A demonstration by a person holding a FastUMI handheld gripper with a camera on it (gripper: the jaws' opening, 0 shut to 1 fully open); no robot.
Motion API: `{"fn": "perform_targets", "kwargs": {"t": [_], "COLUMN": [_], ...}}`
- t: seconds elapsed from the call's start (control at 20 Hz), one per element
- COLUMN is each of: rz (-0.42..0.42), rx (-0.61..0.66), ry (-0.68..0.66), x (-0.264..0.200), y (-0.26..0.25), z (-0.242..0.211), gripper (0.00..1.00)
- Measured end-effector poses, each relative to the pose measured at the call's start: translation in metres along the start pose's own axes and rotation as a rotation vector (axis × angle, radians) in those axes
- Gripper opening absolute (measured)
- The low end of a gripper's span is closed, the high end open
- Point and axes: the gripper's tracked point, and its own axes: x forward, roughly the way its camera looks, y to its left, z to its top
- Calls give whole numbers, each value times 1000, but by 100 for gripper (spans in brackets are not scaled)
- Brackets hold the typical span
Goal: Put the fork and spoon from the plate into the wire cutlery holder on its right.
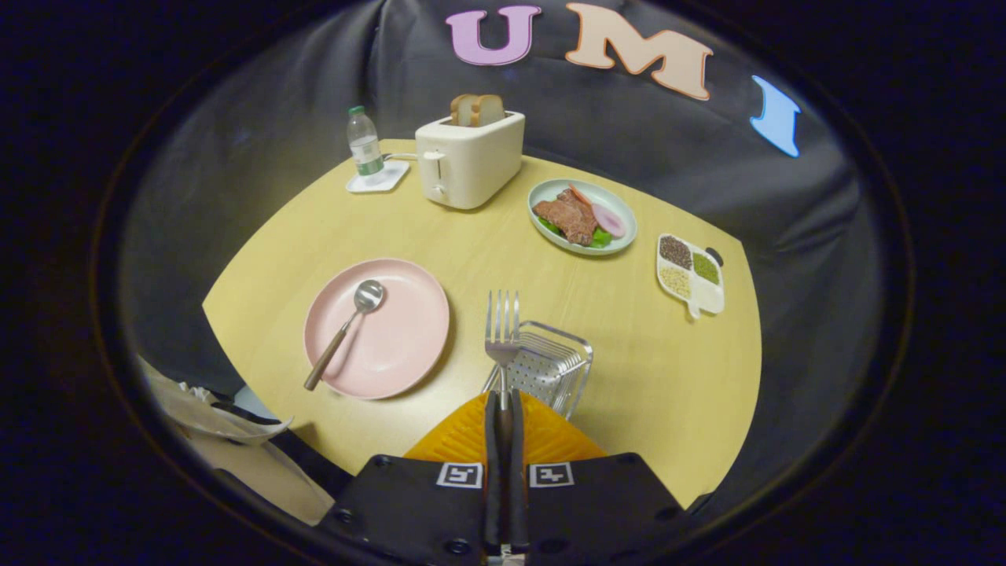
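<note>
Steel fork (502, 326), one, pinched in the gripper (503, 409), seemingly above the wire holder (550, 369); one spoon (346, 330) on the plate (393, 346).

Hand-held gripper (503, 405), seen from its own camera.
Black housing with screws, two square black-and-white markers, an orange wedge; the fingers (492, 440) look narrow, ridged perhaps.
</note>
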Motion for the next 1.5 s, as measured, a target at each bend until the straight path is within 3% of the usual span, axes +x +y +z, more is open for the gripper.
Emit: {"fn": "perform_targets", "kwargs": {"t": [0.6,0.95,1.5], "rz": [69,116,103], "rx": [-84,-99,-99], "ry": [230,328,419], "x": [14,29,37], "y": [-34,-29,-30], "z": [-43,-35,-29], "gripper": [8,8,8]}}
